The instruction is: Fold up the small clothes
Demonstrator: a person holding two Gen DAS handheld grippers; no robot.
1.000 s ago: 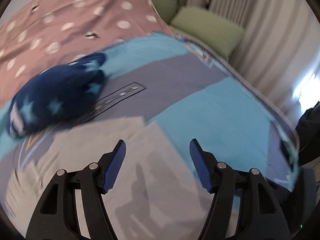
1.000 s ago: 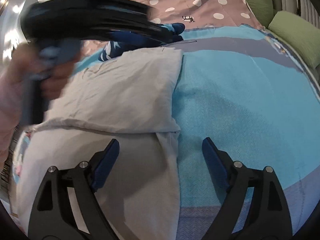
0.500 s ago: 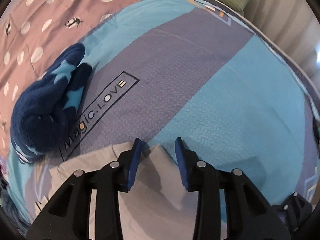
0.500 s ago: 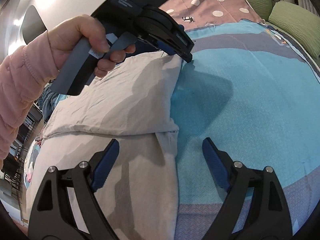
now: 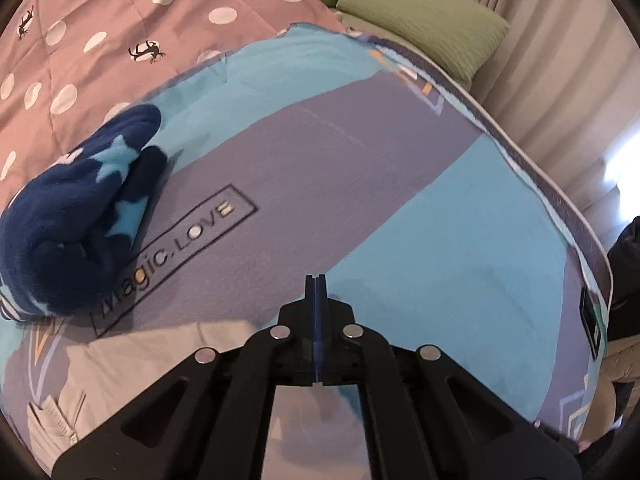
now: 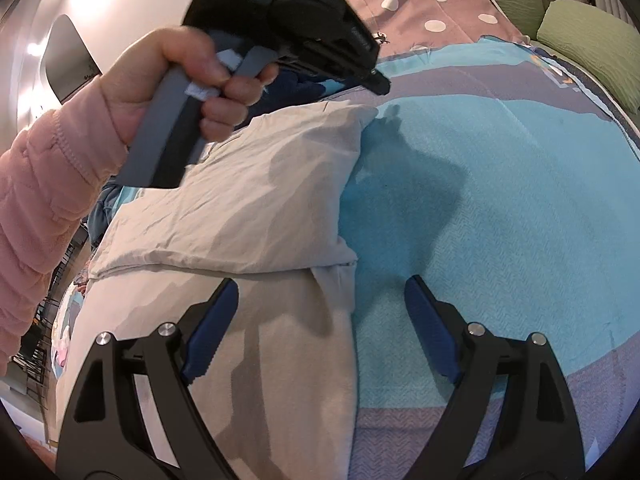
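Note:
A pale grey garment [image 6: 248,216] lies on the bed, its far part folded over the near part. It also shows in the left wrist view [image 5: 160,360], low under the gripper. My left gripper [image 5: 316,292] is shut with nothing between its pads; in the right wrist view [image 6: 380,84] it hangs above the garment's far right corner, apart from the cloth. My right gripper [image 6: 320,320] is open and empty, over the garment's near right edge.
A rolled navy fleece with light blue stars [image 5: 76,216] lies at the left on the blue and purple blanket [image 5: 440,240]. A pink dotted quilt [image 5: 120,20] and green pillows [image 5: 424,20] lie beyond. Curtains hang at the right.
My left gripper closed fully and lifted up off the garment's far corner, holding no cloth. The right gripper stayed in place, open.

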